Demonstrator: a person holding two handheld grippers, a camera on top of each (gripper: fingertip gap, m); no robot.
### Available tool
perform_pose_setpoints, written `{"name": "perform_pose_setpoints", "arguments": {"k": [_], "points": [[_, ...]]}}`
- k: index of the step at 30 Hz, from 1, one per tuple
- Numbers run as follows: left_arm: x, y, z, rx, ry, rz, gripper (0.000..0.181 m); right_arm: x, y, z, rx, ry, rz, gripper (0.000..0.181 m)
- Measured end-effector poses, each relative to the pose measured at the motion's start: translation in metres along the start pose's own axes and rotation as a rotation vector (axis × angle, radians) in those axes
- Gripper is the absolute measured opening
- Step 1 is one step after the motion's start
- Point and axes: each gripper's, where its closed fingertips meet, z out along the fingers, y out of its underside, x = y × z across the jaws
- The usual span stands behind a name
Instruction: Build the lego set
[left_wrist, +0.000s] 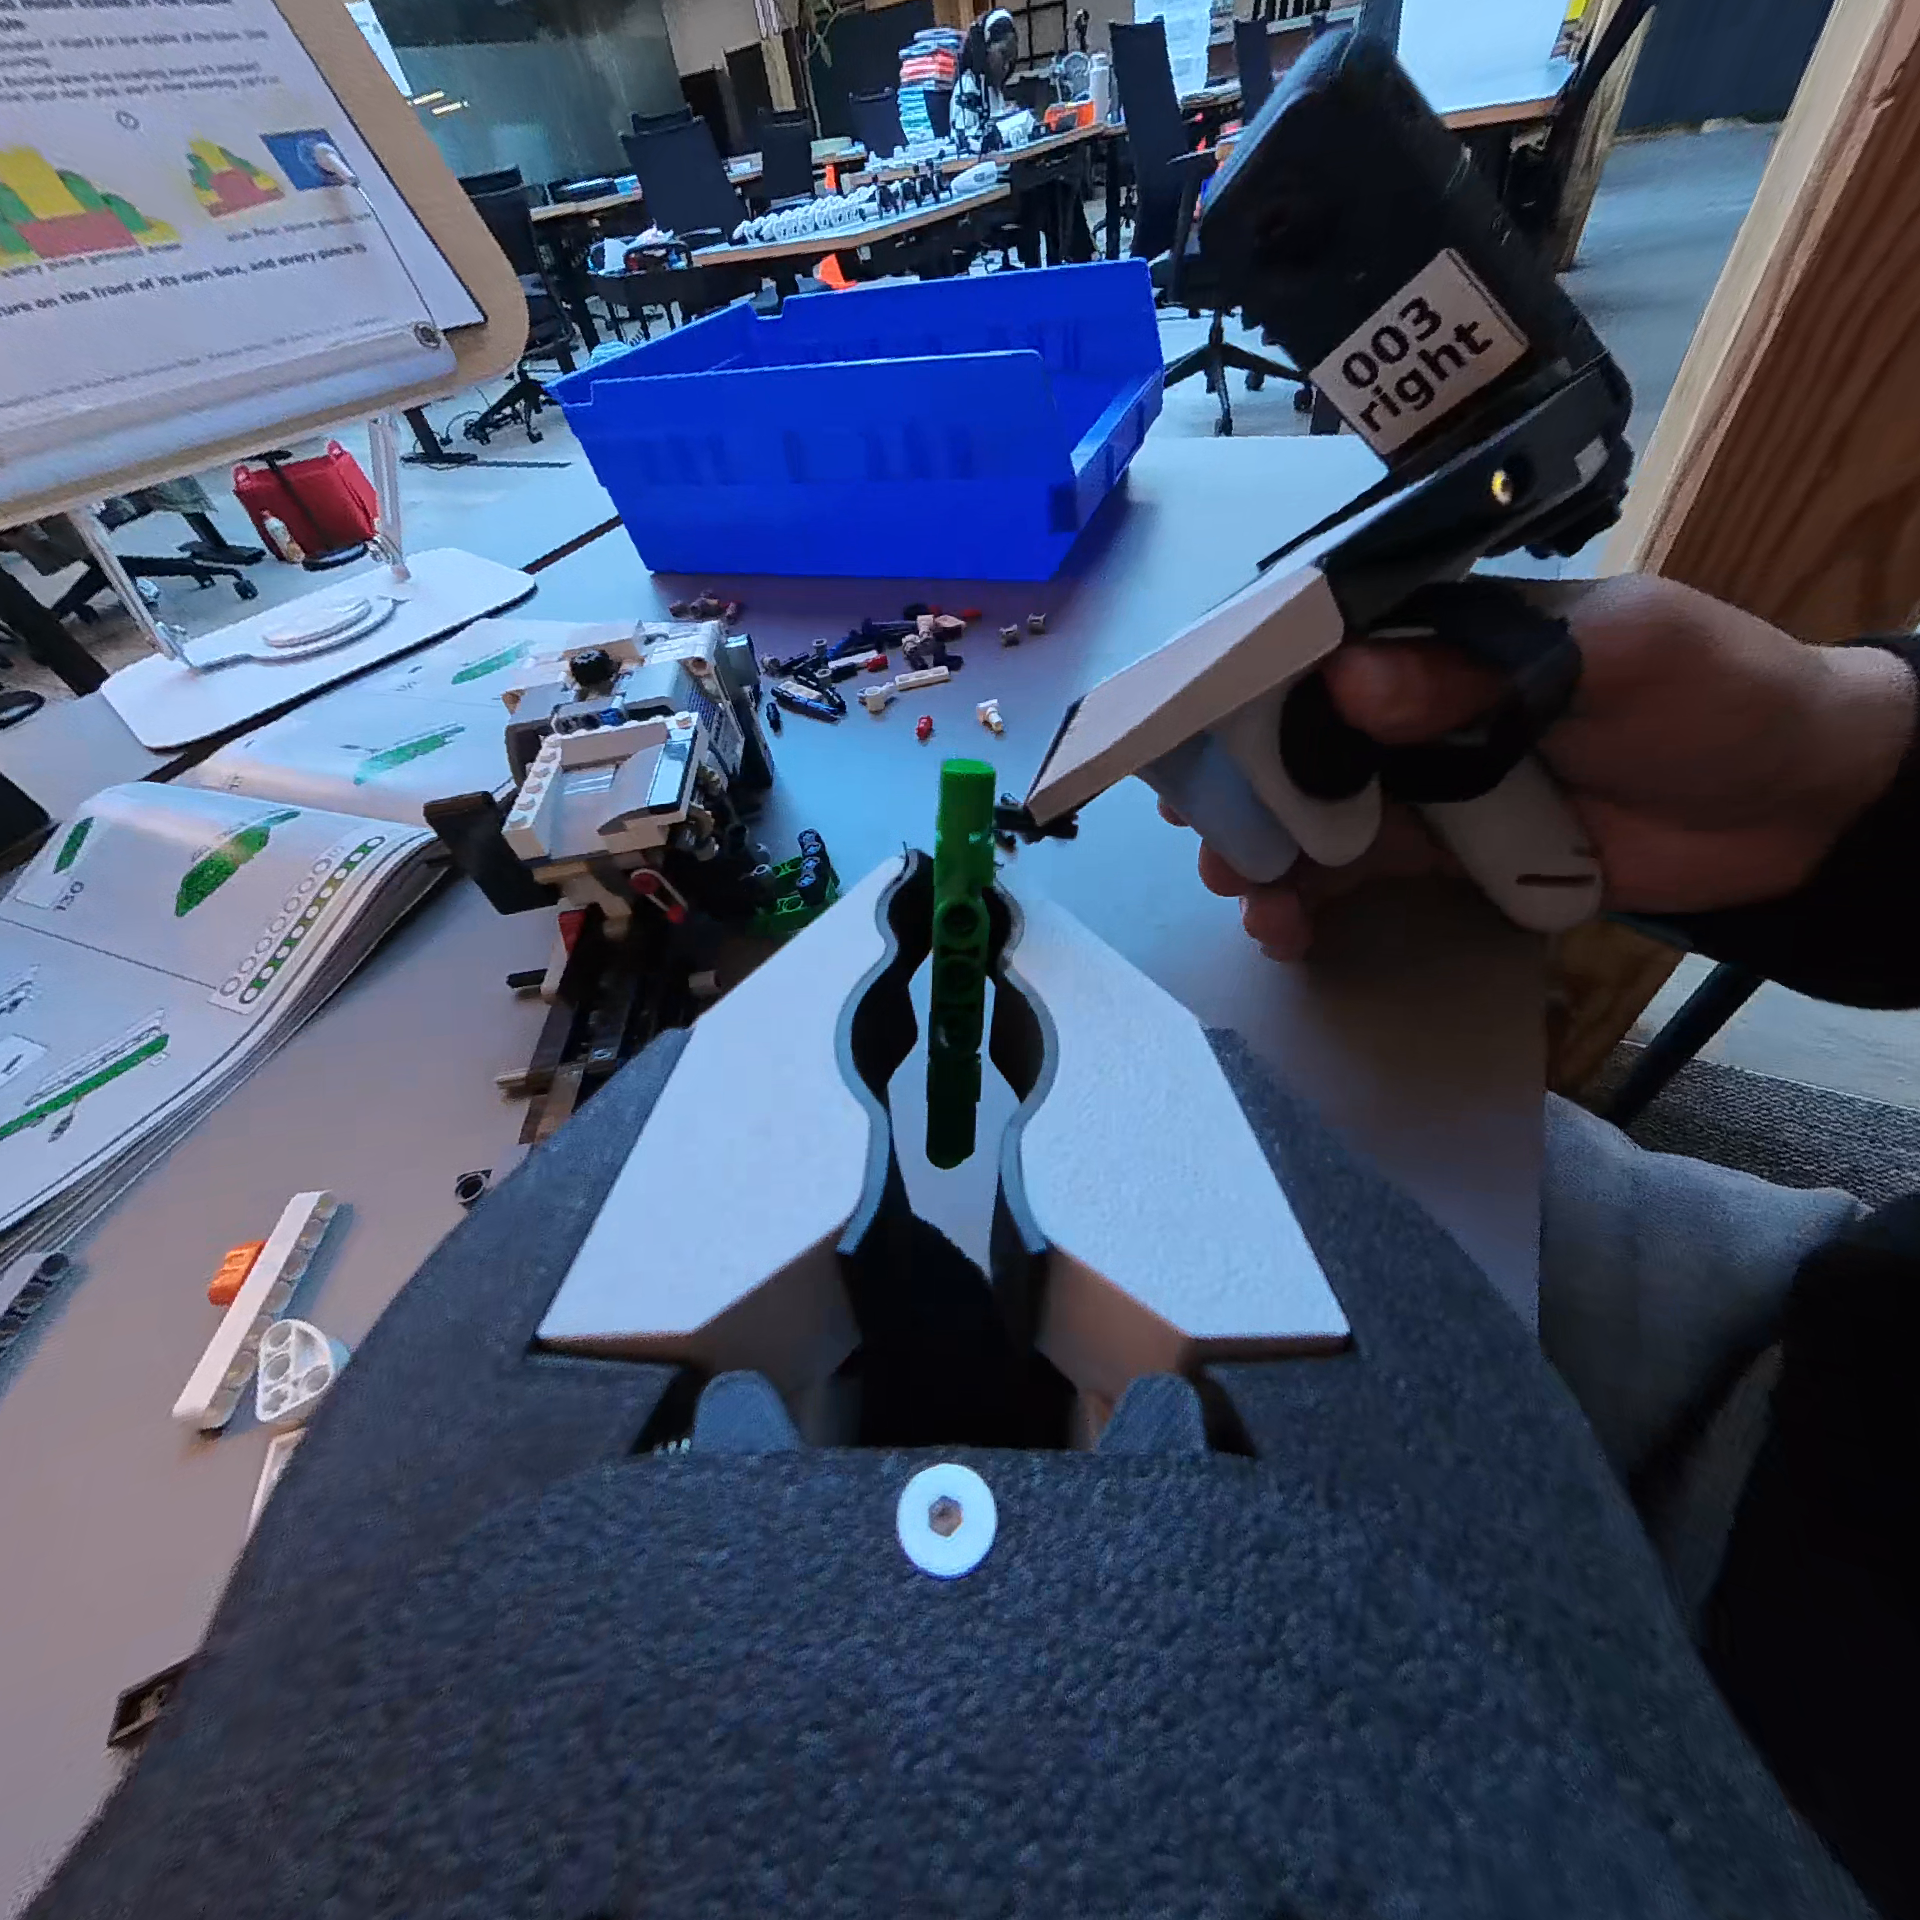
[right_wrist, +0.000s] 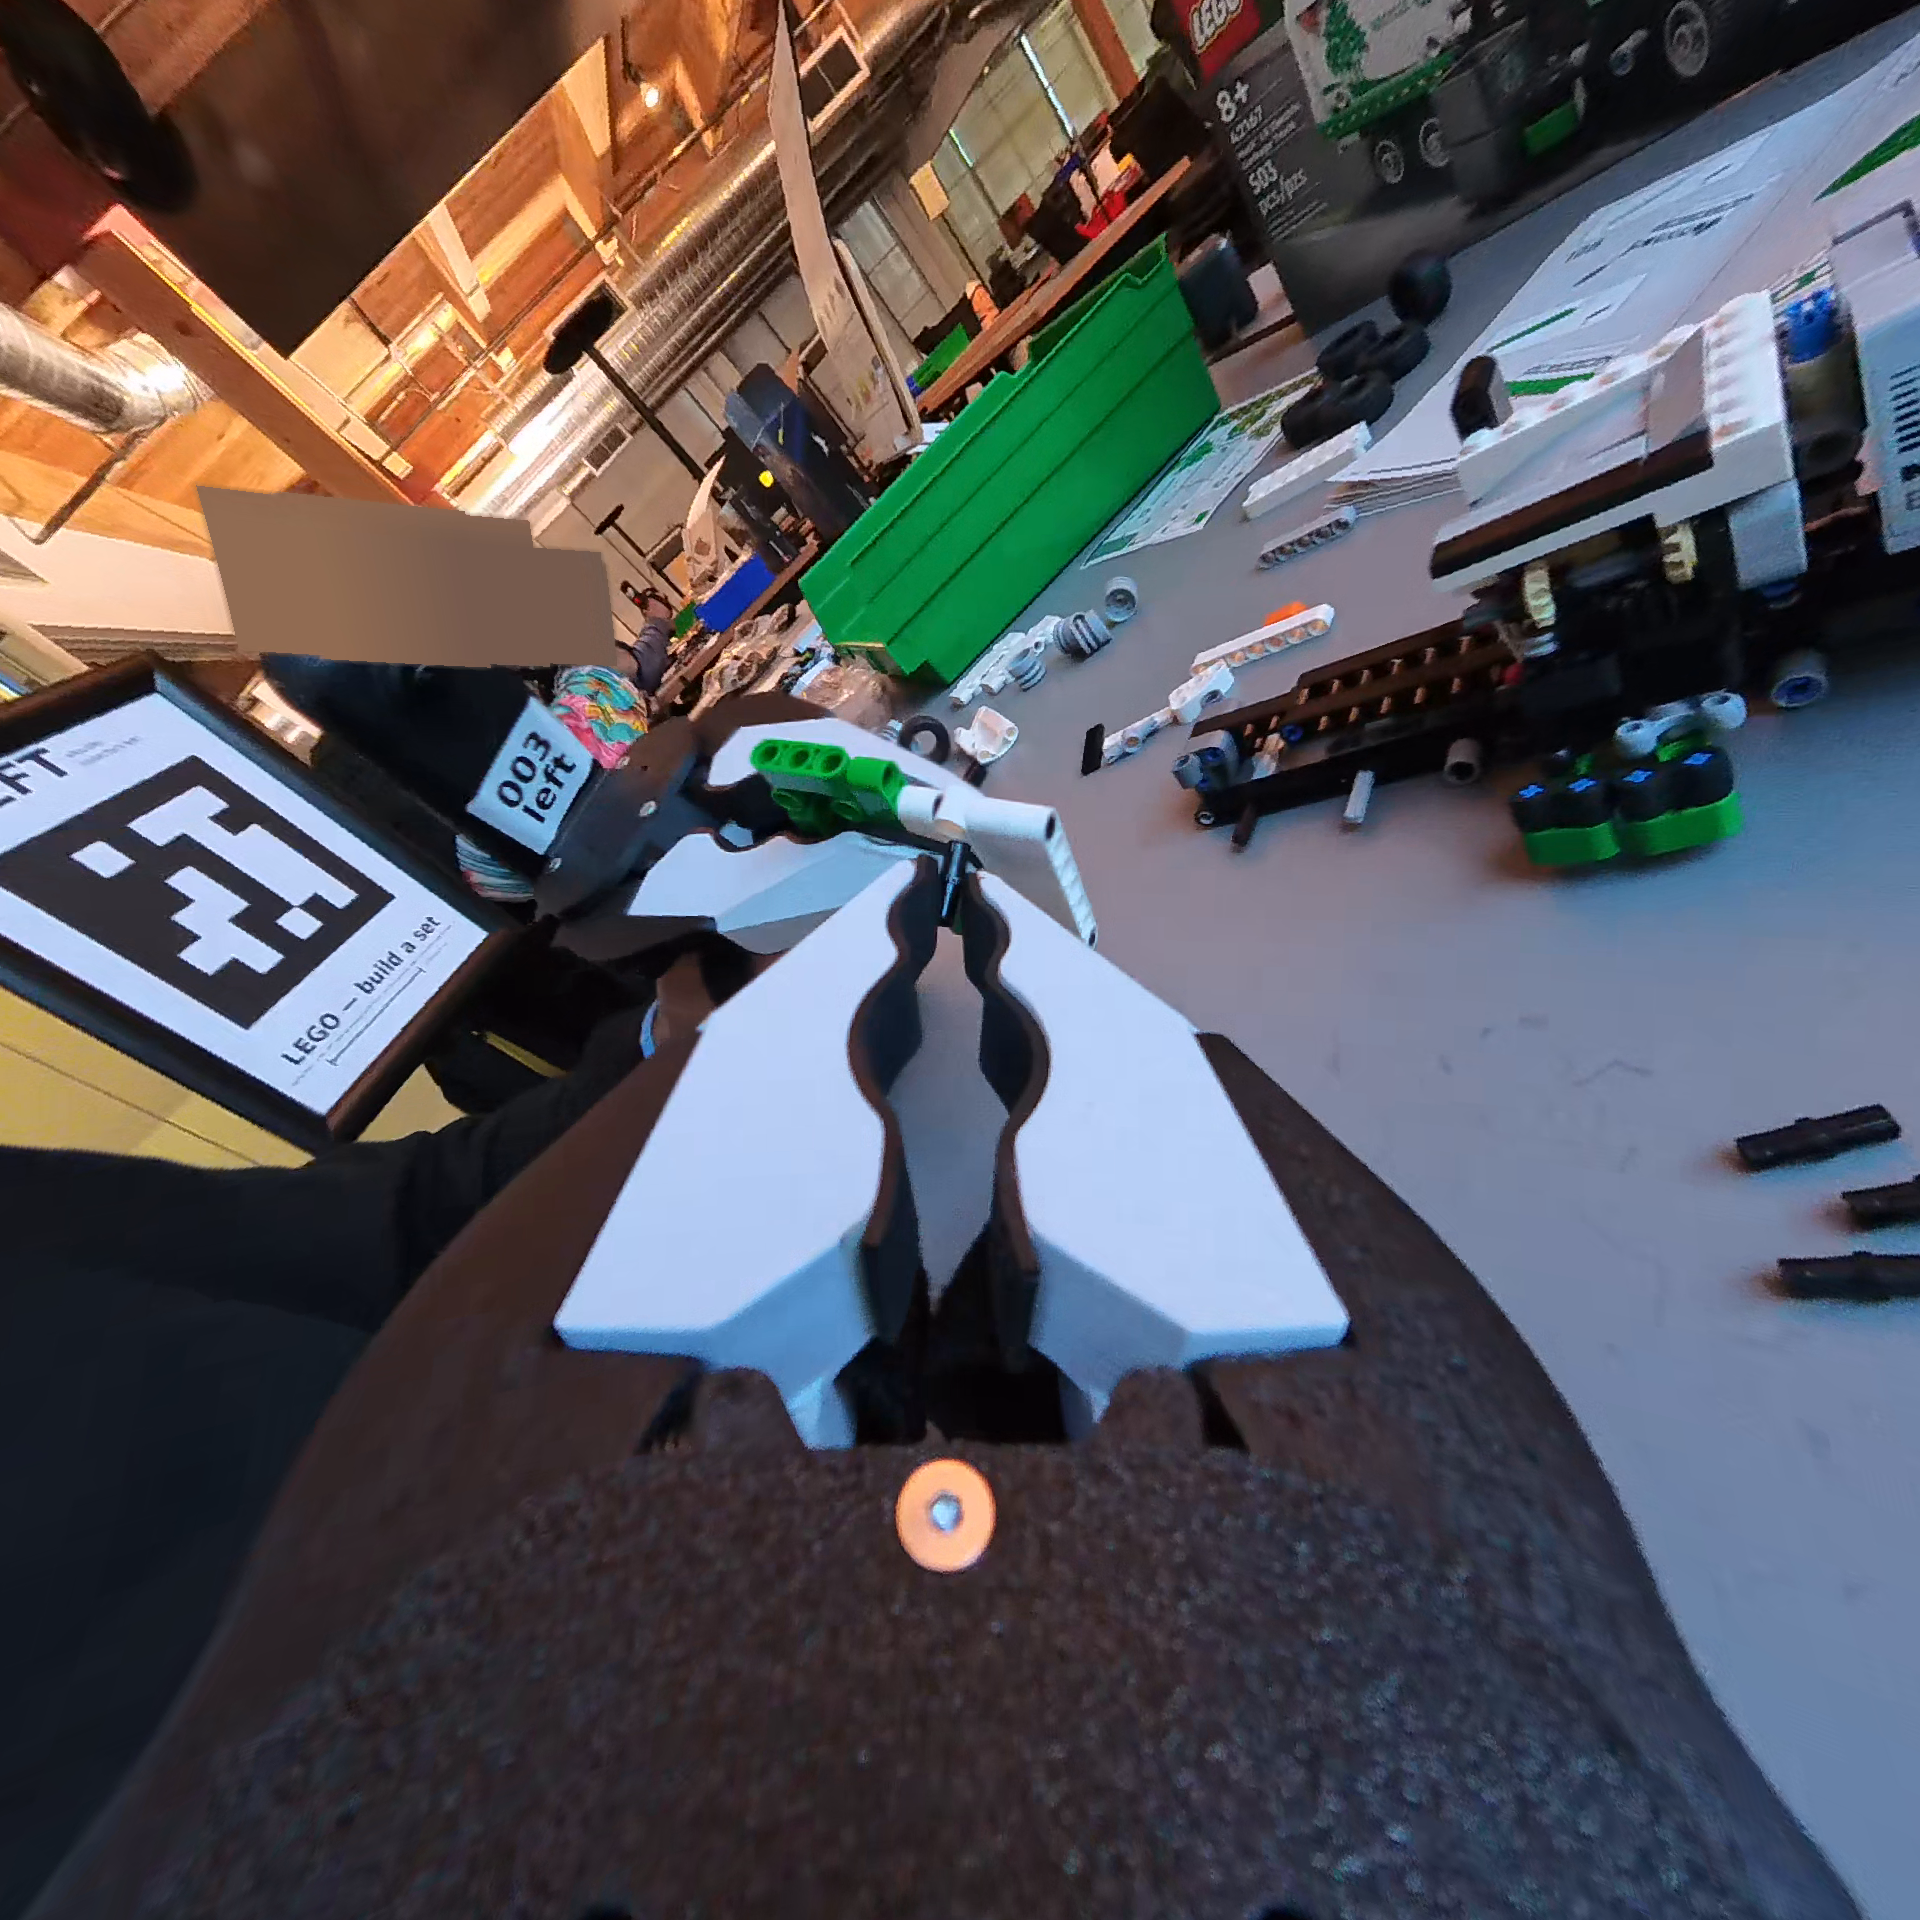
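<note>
Lego build (left_wrist: 634, 769), half done, sits mid-worktop beside the open instruction book (left_wrist: 197, 935).

Left gripper (left_wrist: 951, 883) is clamped on a green beam (left_wrist: 961, 935), holding it upright above the table. Right gripper (right_wrist: 951, 883) pinches a tiny black pin (right_wrist: 951, 883) right at the beam's side. Blue bin (left_wrist: 873, 436) sits toward the far edge, loose parts (left_wrist: 883, 665) in front of it.
</note>
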Motion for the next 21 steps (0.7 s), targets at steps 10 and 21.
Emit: {"name": "perform_pose_setpoints", "arguments": {"k": [10, 21], "points": [[0.0005, 0.0039, 0.0036, -0.031, -0.026, 0.033, 0.007, 0.0024, 0.0009, 0.0025, -0.006, 0.018, 0.003, 0.003], [-0.0003, 0.0061, 0.0055, -0.050, -0.046, 0.070, 0.007, 0.0047, 0.0032, 0.0044, -0.015, 0.048, -0.015, 0.003]]}}
